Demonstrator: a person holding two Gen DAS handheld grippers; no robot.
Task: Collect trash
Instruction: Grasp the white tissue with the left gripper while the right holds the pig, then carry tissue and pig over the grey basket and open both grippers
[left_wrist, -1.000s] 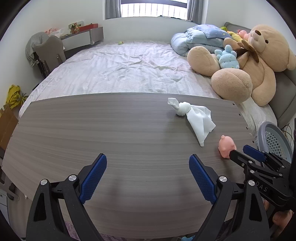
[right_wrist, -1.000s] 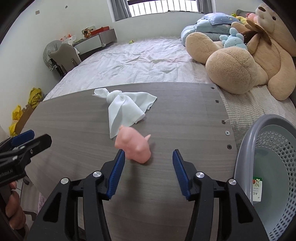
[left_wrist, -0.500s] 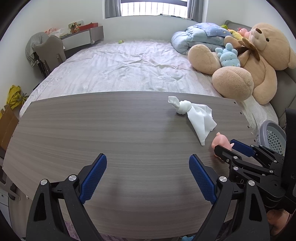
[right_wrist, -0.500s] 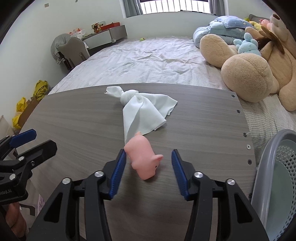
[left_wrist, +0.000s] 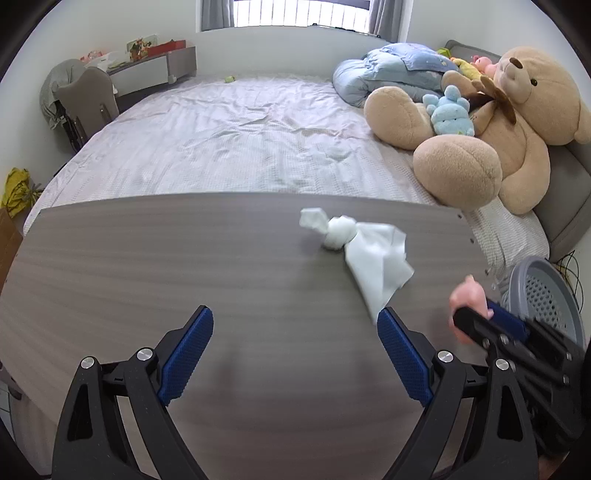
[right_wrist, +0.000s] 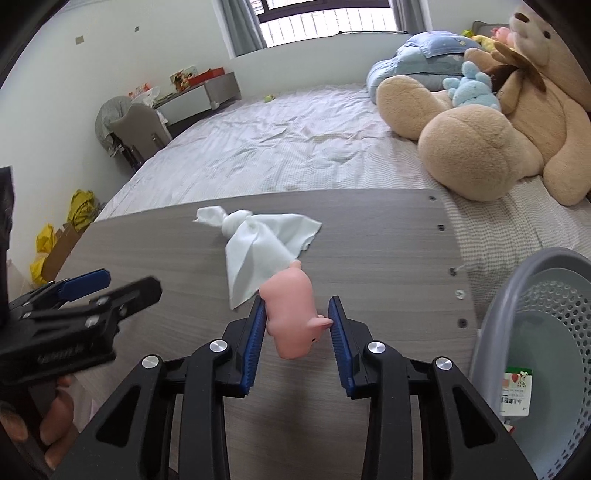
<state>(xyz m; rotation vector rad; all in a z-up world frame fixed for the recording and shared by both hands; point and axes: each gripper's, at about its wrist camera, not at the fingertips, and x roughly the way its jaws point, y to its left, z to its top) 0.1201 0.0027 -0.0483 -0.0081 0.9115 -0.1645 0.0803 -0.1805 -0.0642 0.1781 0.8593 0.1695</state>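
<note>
Right gripper (right_wrist: 297, 325): blue pads closed onto a pink toy pig (right_wrist: 291, 314), left pad against its flank, right pad at the snout. The pig is tilted, snout toward the camera; whether it touches the board is unclear. From the left wrist view it shows just beyond the right gripper's (left_wrist: 480, 319) fingertips.

Left gripper (left_wrist: 295, 350): jaws spread wide, nothing between them, low over the near part of the grey wood-grain table (left_wrist: 184, 258).

White knotted cloth (right_wrist: 262, 240) lies flat on the table, just behind the pig, one corner reaching the pads.

Writing: a red and green label (right_wrist: 515, 391) inside the grey perforated basket (right_wrist: 524, 295); print too small to read. Lettering on the left gripper body is blurred.

Edges: the table's right edge carries a row of screw holes; the basket sits just past and below it. The far edge meets the bed (left_wrist: 221, 140). The table's left half is bare.
</note>
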